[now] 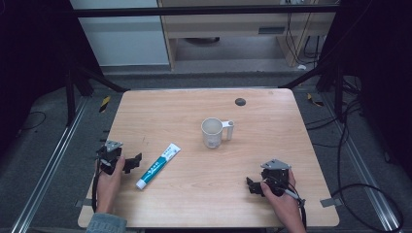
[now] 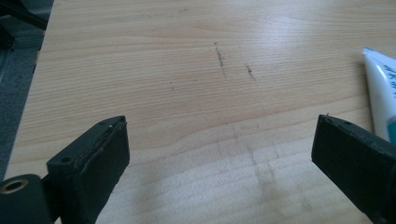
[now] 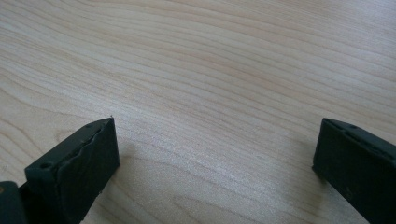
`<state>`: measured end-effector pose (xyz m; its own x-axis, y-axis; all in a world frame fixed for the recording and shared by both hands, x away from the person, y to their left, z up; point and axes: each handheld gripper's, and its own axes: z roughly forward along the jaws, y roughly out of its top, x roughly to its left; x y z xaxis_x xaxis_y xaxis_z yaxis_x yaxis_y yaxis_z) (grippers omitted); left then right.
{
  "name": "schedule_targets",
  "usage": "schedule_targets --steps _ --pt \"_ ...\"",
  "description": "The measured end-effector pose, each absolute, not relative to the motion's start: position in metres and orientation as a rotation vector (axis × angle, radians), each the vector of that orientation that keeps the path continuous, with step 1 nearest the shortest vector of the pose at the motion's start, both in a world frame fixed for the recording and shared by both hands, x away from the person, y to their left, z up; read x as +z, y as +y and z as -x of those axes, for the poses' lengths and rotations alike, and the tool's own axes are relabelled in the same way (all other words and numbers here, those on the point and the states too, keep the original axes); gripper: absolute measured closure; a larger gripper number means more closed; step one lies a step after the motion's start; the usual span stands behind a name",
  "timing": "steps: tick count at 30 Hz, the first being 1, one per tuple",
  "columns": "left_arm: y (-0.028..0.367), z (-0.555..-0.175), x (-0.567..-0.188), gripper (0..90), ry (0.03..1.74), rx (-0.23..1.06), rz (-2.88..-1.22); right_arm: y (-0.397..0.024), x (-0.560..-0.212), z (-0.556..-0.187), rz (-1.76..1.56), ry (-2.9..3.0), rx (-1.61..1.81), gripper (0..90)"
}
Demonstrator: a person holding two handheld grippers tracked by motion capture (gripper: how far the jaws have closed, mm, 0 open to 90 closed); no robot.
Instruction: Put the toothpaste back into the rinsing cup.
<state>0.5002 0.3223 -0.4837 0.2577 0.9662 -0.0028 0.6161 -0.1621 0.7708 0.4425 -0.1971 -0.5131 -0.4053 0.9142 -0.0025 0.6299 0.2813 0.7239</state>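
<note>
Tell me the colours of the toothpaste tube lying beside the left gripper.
White toothpaste tube with a teal band and white cap, clearest in the high view.

Surface: light wood-grain table top [image 3: 210,70], grain running in long diagonal bands from upper left to lower right.
Right gripper [image 3: 215,154]: two black jaws rise from the bottom edge, one at lower left, one at lower right.
Jaw spread: wide apart, bare table between them, nothing gripped.
Left-hand jaw: pad face ridged and wavy, small screw holes on its top edge.
Right-hand jaw: cut off by the frame edge.
Shadows: soft and dark under each jaw, on the wood.
</note>
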Motion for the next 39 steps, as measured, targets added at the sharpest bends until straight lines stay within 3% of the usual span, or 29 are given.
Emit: schedule_targets --steps 17,29,39 --pt "0.310 -0.474 -0.425 3.3 1.352 0.716 -1.909 -0.197 -0.513 -0.442 -1.389 2.138 0.917 0.4" --pt "0.270 -0.477 -0.405 4.1 1.228 0.665 -2.130 -0.197 -0.513 -0.444 -1.391 2.136 0.912 0.4" --pt "0.233 -0.494 -0.417 4.9 1.177 0.629 -2.357 -0.197 -0.513 -0.445 -1.390 2.139 0.915 0.4"
